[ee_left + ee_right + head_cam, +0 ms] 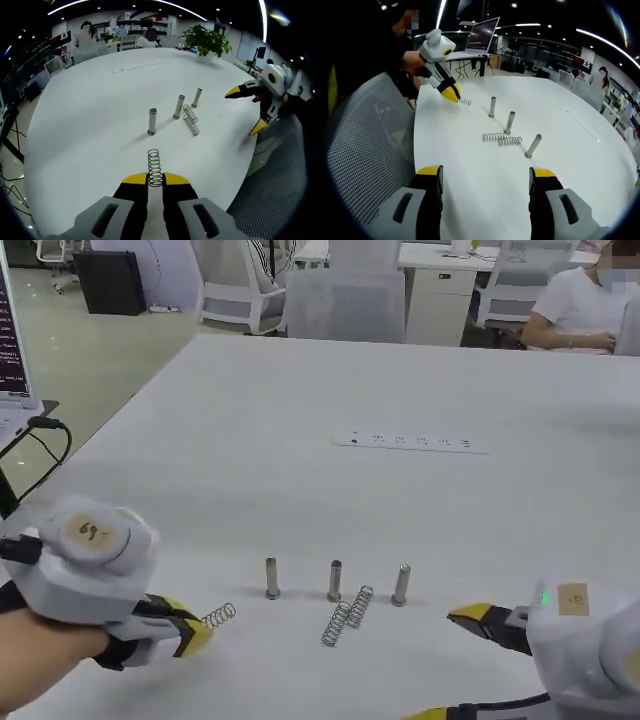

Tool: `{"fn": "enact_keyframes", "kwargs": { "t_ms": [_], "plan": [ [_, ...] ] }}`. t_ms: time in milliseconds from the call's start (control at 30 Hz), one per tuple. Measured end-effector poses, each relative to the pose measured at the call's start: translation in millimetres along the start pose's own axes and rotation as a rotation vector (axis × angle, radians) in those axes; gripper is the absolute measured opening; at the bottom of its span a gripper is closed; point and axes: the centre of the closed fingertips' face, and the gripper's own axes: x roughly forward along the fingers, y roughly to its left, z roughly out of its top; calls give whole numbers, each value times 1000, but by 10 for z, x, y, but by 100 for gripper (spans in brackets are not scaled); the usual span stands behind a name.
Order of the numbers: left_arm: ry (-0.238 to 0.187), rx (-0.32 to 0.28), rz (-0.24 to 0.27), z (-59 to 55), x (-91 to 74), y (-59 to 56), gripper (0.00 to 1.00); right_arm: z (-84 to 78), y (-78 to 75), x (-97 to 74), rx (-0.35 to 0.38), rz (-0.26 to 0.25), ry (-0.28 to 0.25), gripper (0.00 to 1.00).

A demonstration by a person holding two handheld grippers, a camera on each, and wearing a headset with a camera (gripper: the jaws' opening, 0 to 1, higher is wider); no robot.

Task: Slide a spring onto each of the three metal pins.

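Evidently for threading, the left gripper pinches one spring by its end, aimed at the three upright pins, while the right gripper hangs wide open, empty, right of two loose springs.

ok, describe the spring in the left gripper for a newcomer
On the white table, find the row of three metal pins. Left of them, one spring is pinched in the shut left gripper. The other two springs lie loose by the pins.
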Motion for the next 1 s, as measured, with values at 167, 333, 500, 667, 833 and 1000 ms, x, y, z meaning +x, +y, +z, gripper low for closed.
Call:
{"fn": "enact_keyframes", "kwargs": {
  "t_ms": [167,333,500,667,833,1000],
  "plan": [
    [-22,29,-27,72,-28,-115,3,37,-11,-16,-7,-7,-8,68],
    [-33,47,-46,116,-30,-201,3,88,-15,-37,-11,-10,-21,68],
    [-50,78,-74,176,-40,-322,3,168,-14,-57,-8,-6,-43,68],
    [-67,126,-105,244,-30,-431,3,265,8,-81,-14,2,-74,65],
    [-76,169,-141,289,-31,-568,3,304,11,-86,-8,10,-89,61],
    [-93,214,-187,331,-23,-675,3,365,41,-94,-1,30,-107,56]
  ]
}}
